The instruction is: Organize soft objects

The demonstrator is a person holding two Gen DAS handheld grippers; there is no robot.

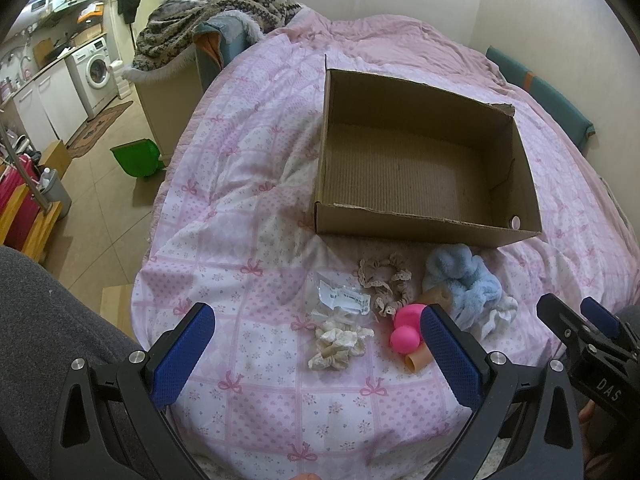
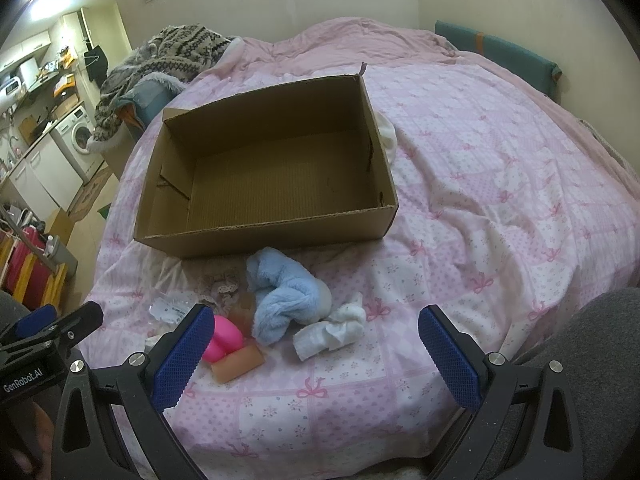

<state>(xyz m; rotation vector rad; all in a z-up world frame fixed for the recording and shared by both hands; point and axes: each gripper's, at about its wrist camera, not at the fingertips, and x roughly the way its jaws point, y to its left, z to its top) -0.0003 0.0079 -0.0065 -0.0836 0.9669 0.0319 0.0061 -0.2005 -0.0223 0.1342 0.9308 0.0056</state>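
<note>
An open empty cardboard box point(image 1: 420, 208) point(image 2: 248, 236) sits on the pink bed. In front of it lie a fluffy blue cloth point(image 1: 464, 280) point(image 2: 280, 300), a white crumpled cloth point(image 2: 332, 330) point(image 1: 498, 316), a beige lace scrunchie point(image 1: 386, 280) point(image 2: 220, 286), a cream scrunchie point(image 1: 338, 344), a clear plastic packet point(image 1: 344, 298) point(image 2: 168, 312), a pink rubber toy point(image 1: 406, 326) point(image 2: 224, 338) and a tan tube point(image 2: 238, 366) point(image 1: 418, 362). My left gripper point(image 1: 316, 344) is open above the cream scrunchie. My right gripper point(image 2: 320, 344) is open just before the white cloth.
The pink quilt point(image 1: 260, 160) covers the bed. A patterned blanket point(image 1: 216, 12) is heaped at the far left. The bed's left edge drops to a tiled floor with a green dustpan point(image 1: 136, 158). A washing machine point(image 1: 96, 68) stands beyond.
</note>
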